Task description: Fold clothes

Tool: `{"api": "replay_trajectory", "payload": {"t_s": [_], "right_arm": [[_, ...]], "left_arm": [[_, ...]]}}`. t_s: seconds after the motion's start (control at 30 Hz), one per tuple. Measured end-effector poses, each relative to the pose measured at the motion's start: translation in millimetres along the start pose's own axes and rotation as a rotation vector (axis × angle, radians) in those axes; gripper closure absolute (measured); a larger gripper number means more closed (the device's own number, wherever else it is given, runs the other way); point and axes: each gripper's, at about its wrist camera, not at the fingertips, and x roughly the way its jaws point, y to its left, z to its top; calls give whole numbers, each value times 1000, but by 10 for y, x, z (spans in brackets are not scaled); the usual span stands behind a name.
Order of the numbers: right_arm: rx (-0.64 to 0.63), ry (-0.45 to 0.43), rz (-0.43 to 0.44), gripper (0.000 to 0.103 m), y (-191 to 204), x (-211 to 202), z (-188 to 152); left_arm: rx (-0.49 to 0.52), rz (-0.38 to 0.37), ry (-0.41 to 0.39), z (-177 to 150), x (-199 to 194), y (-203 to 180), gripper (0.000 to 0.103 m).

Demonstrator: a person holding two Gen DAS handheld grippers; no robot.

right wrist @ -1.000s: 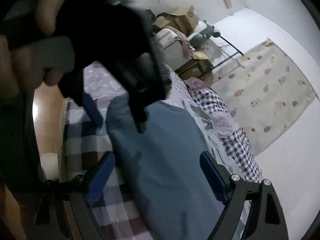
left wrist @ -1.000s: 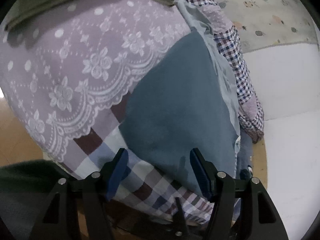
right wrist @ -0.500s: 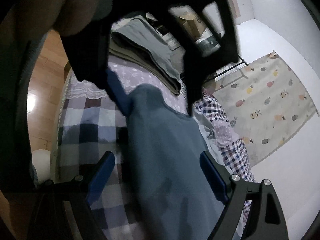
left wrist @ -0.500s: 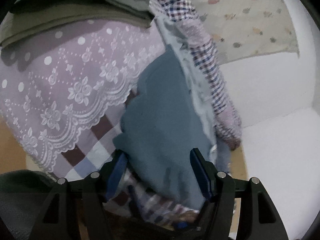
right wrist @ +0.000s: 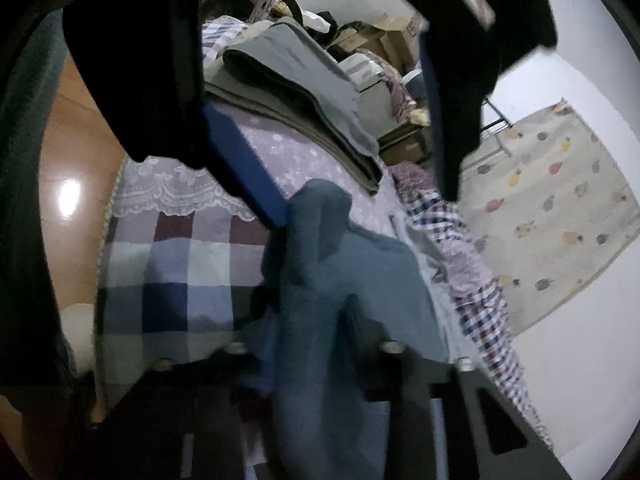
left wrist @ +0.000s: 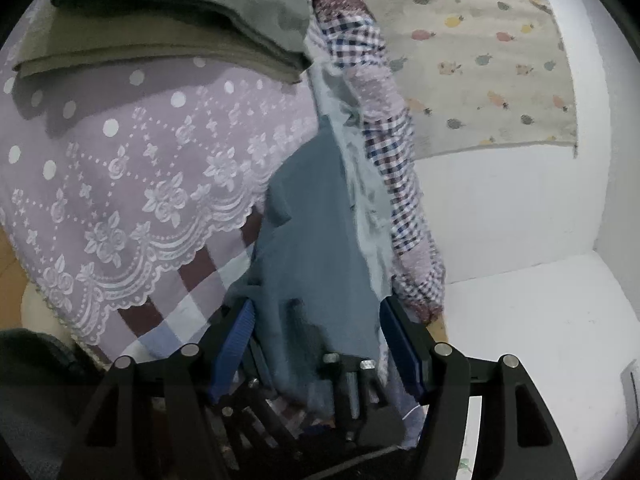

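While I look along my left claw, its blue pads stand apart with the teal garment running between them, loose and bunched; nothing pinches it. That garment lies on the checked bedspread, beside a lilac lace cover, with a folded olive stack beyond and a gingham cloth along the bed's edge. Past that sits a fruit-print rug on the floor.

From the right wrist, the teal garment rises in a ridge over my right claw; its fingers are hidden under cloth and blur, so I cannot tell whether they grip. Overhead looms the left claw's dark frame, I think.
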Motion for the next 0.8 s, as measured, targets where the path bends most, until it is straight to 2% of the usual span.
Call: {"api": "replay_trajectory", "payload": {"t_s": [0.13,0.4,0.53,0.7,0.8], "right_arm": [[39,-15,40,101,-97,-71,28],[117,-50,117,102,-301,-217,82],[128,-84,132,102,-429,-264,92],[130,-92,148,102,-509,-245,110],[131,-97,157,102,-537,-235,108]], "left_arm": [[2,-3,-4,0,15,-19,35],[63,60,20,-35,115,-105,35],[94,44,33,2,204,-178,35],[137,-4,60,102,365,-274,35],[154,-8,79,143,477,-304,35]]}}
